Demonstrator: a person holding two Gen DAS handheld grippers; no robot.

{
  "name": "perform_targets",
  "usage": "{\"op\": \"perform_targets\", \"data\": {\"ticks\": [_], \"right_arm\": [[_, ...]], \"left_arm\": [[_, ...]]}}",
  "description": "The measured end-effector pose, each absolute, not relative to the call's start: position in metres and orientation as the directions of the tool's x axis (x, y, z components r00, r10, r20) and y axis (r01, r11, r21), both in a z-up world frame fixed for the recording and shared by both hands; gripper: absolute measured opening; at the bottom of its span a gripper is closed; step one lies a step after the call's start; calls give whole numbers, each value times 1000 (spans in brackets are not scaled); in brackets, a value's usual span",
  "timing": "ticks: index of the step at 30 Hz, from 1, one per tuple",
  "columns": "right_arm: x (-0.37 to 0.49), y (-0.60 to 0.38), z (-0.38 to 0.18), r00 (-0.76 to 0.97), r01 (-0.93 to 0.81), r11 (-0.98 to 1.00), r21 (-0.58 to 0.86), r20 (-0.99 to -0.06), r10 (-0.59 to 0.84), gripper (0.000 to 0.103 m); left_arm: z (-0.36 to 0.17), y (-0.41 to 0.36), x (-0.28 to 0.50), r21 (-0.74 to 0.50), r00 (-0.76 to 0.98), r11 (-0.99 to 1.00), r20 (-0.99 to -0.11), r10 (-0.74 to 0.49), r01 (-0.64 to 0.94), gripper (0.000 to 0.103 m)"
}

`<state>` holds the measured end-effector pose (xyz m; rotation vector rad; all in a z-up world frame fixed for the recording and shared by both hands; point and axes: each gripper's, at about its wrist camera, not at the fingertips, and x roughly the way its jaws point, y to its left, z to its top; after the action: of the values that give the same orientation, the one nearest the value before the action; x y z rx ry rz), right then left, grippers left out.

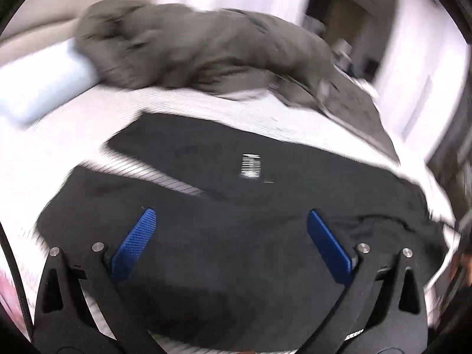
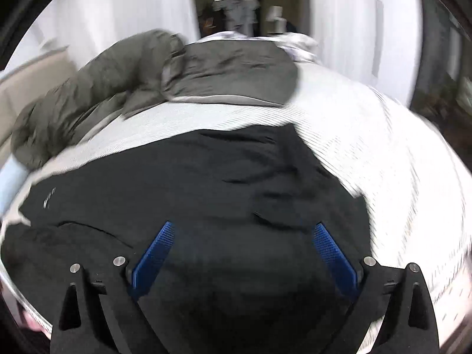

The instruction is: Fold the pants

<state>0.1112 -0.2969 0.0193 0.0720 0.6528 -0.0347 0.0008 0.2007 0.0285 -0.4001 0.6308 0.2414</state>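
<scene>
While the pants (image 1: 224, 236) lie spread on the bed (image 2: 368, 135), both grippers, left (image 1: 231, 221) and right (image 2: 243, 234), hang above with jaws wide and empty, so the next move likely needs fresh grips on an edge.

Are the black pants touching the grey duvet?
Apart. The right wrist view shows a band of striped sheet between the pants and the duvet; the left wrist view shows the same gap.

Wide-open left tongs (image 1: 231, 216) over black pants (image 1: 206, 236) on striped bed (image 1: 206, 103).
</scene>
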Motion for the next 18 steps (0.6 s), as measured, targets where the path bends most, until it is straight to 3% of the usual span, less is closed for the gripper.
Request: {"op": "perform_targets", "data": {"ticks": [4, 6, 8, 10, 18], "right_arm": [[88, -331, 5, 790, 113, 985, 134, -614, -7, 97], [78, -335, 3, 794, 119, 983, 140, -607, -10, 97], [63, -347, 1, 803, 126, 978, 169, -596, 0, 97], [50, -361, 0, 805, 132, 970, 206, -593, 17, 97], [-2, -398, -13, 807, 188, 949, 253, -590, -3, 97]], "left_arm": [[-2, 258, -43, -411, 740, 758, -658, 137, -506, 100], [-17, 284, -57, -494, 740, 688, -666, 93, -531, 89], [-26, 295, -69, -544, 741, 646, -669, 51, -536, 85], [-29, 298, -74, -542, 739, 651, -672, 43, -531, 81], [-35, 296, -101, -531, 720, 661, -694, 21, -531, 81]]}}
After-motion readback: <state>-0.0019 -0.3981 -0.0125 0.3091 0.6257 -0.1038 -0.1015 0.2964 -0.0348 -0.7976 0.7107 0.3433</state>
